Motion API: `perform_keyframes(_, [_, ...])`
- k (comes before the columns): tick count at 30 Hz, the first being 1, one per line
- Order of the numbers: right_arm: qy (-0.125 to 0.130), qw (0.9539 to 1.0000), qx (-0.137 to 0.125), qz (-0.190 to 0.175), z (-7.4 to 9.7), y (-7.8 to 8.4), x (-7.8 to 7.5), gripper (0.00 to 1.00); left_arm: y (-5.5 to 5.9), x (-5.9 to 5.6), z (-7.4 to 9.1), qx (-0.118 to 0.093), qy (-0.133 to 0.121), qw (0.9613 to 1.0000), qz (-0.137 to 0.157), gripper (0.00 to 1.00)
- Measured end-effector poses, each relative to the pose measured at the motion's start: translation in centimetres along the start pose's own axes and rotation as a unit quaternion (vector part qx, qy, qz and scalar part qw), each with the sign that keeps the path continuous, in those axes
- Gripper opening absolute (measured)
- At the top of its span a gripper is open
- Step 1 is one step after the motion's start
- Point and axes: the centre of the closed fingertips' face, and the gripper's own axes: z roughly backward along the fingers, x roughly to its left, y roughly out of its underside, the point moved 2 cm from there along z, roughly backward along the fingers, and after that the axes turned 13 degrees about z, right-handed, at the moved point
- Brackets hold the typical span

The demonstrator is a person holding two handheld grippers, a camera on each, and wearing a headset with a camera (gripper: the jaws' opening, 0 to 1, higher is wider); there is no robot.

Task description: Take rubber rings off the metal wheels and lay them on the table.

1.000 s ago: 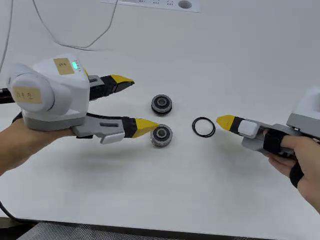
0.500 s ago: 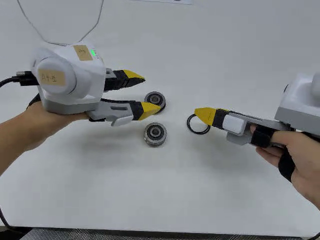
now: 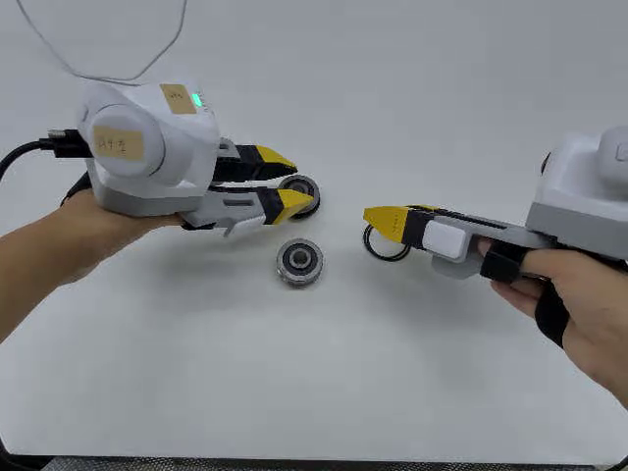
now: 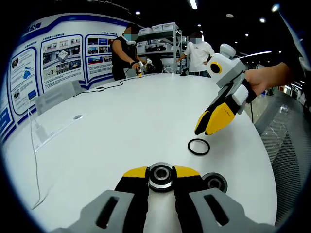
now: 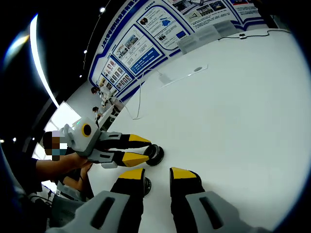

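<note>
Head view: the left gripper (image 3: 291,181) is pinching the upper wheel (image 3: 302,192) mid-frame, the other wheel (image 3: 298,262) is lying just below it, and the rubber ring (image 3: 387,247) is sitting under the right gripper (image 3: 388,218). Left gripper view: the jaws are hugging that wheel at bottom centre. Right gripper view: the jaws are sitting slightly apart, holding nothing.

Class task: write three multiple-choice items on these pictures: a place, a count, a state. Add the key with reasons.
1. Where is the far wheel? A between the left gripper's jaws; B in a box; C on a shelf.
2. How many wheels are on the table? A one; B two; C four.
3. The loose ring is: A on a wheel; B lying flat on the table; C lifted.
Key: 1A, the jaws flank it; 2B, far wheel plus near wheel; 3B, it lies apart from both wheels.
</note>
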Motion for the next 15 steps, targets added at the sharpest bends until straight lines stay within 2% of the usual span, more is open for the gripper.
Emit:
perform_keyframes(12, [-0.009,1.0000,0.001,-0.001,-0.64,-0.22,0.30,0.21,0.13,0.09,-0.09,0.002,0.004,1.0000,-0.004,0.16])
perform_keyframes(15, [-0.011,0.9999,0.001,0.000,-0.77,-0.30,0.32,0.21,0.14,0.09,-0.08,0.004,0.005,0.9999,-0.015,0.16])
